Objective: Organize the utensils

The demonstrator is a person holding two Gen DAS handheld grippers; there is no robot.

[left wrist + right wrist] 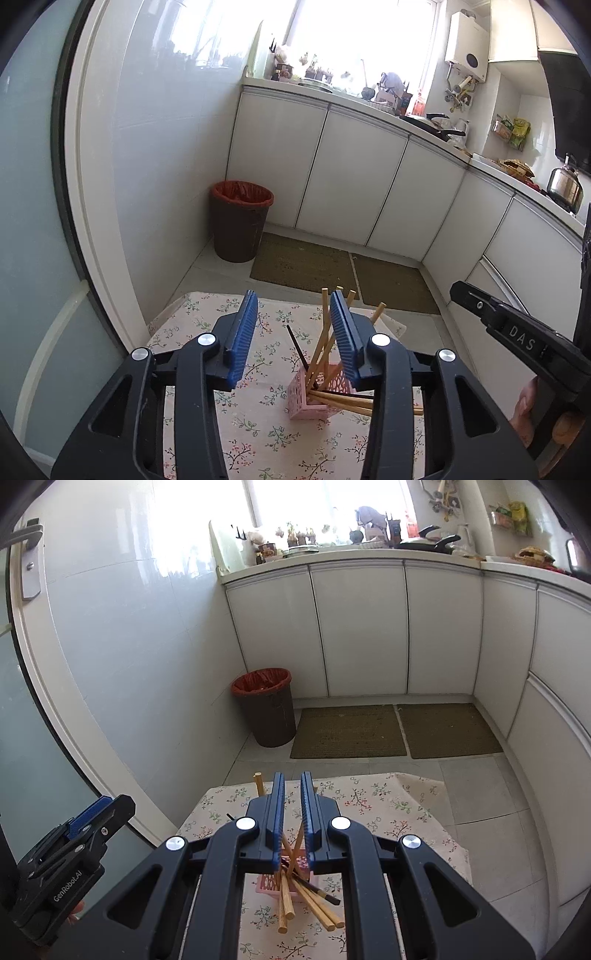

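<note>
A pink perforated holder (306, 400) stands on the floral tablecloth (207, 321). Several wooden chopsticks (324, 325) lean up out of it, others jut sideways, and a black chopstick (297, 350) slants up to the left. My left gripper (294, 299) hovers over the holder, open, its pads touching nothing. My right gripper (292, 777) is shut above the holder (267, 884), nothing gripped. Wooden chopsticks (284, 908) and the black one (319, 890) stick out towards me below it. Each view shows the other gripper: the right (458, 291), the left (110, 806).
The small table ends just past the holder, with tiled floor and two brown mats (347, 731) beyond. A dark bin with a red liner (266, 705) stands by the wall. White cabinets (351, 184) carry a crowded counter. A glass door frame (92, 221) is on the left.
</note>
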